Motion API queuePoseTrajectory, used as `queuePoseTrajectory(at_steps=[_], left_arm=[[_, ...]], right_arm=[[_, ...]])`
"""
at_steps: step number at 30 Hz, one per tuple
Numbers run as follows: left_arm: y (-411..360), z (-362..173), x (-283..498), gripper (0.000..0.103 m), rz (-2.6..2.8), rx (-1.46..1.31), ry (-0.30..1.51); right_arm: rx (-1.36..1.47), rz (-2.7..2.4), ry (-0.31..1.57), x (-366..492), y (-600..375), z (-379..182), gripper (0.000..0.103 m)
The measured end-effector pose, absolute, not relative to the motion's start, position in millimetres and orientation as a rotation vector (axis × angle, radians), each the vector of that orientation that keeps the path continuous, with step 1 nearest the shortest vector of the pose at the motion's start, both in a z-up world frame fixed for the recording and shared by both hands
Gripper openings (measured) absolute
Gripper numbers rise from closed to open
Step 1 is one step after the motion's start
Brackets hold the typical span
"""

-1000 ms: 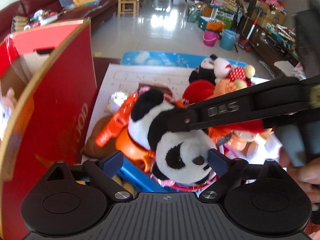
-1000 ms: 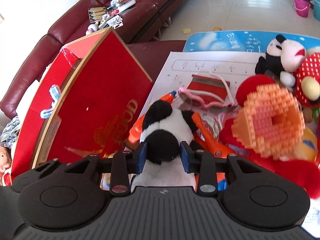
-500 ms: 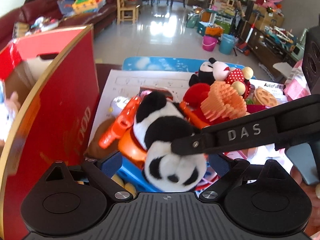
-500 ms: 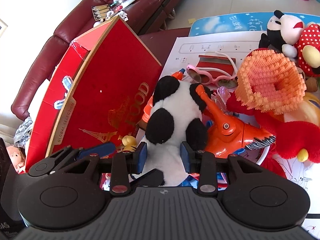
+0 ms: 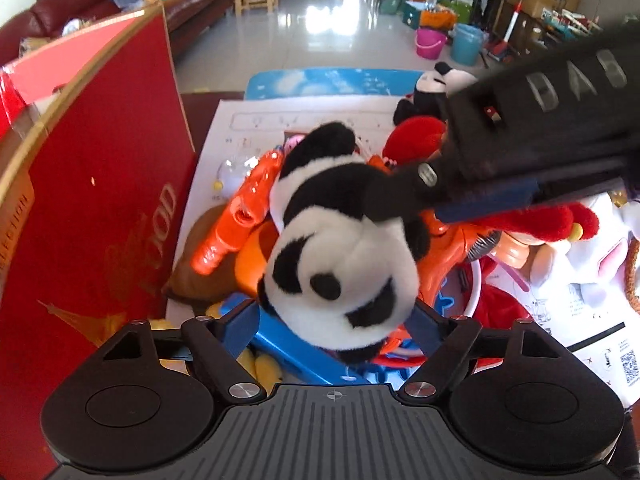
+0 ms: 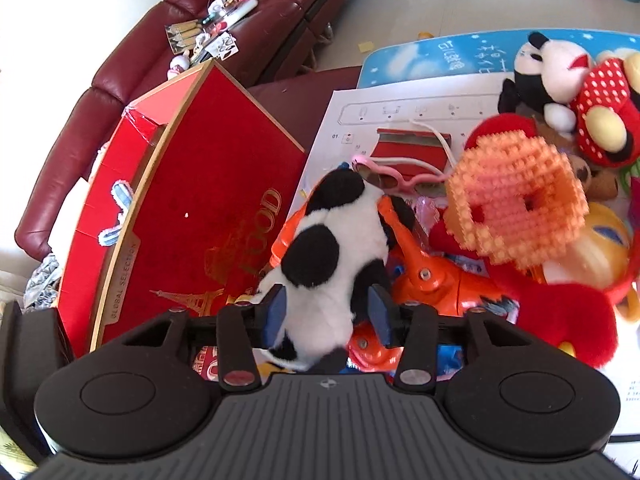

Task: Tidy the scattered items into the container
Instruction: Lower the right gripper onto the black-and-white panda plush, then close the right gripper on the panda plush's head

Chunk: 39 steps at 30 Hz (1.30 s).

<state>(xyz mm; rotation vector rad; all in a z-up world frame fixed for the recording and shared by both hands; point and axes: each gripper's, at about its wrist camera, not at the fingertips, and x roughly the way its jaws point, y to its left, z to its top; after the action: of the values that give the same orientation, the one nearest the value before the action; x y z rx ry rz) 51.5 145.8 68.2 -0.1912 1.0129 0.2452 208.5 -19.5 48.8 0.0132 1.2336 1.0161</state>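
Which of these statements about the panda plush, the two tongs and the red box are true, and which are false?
1. The right tongs grip the panda plush. True.
2. The panda is inside the red box. False: it is outside, to the box's right.
3. The left tongs are wide open. True.
4. Blue sunglasses lie beyond the panda. False: the sunglasses are pink.

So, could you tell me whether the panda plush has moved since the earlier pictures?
Yes. The panda plush has risen off the toy pile, judged against the red box, in the right gripper.
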Motion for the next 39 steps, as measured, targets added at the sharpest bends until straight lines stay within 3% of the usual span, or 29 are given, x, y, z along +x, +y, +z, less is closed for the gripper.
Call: queuePoseTrajectory(at_steps=[7, 17, 22, 27, 35, 39], left_arm=[[151.3, 70.1, 49.4, 0.088, 0.229, -0.19, 1.009], [167.4, 87.7, 48.6, 0.094, 0.222, -0.257, 0.978], [170.8, 81.2, 58.6, 0.098, 0.241, -0.255, 1.007], [170.9, 71.7, 53.5, 0.091, 0.221, -0.284, 1.03], [155.2, 73.4, 23.9, 0.094, 0.162, -0.255, 1.021], [141.0, 67.0, 20.0, 0.072, 0.122, -0.236, 1.037]], right_arm=[[0.001, 0.985, 1.277, 221.7, 5.4, 42.6, 0.069], [0.008, 0.938, 1.391, 237.3, 35.7, 15.9, 0.076], [0.023, 0.932, 1.383, 237.6, 36.7, 5.5, 0.072], [-0.001, 0.959, 1.331, 223.2, 25.4, 14.3, 0.069], [0.032, 1.014, 1.324, 200.7, -4.4, 24.5, 0.068], [0.05, 1.008, 1.323, 190.9, -17.5, 23.1, 0.068]])
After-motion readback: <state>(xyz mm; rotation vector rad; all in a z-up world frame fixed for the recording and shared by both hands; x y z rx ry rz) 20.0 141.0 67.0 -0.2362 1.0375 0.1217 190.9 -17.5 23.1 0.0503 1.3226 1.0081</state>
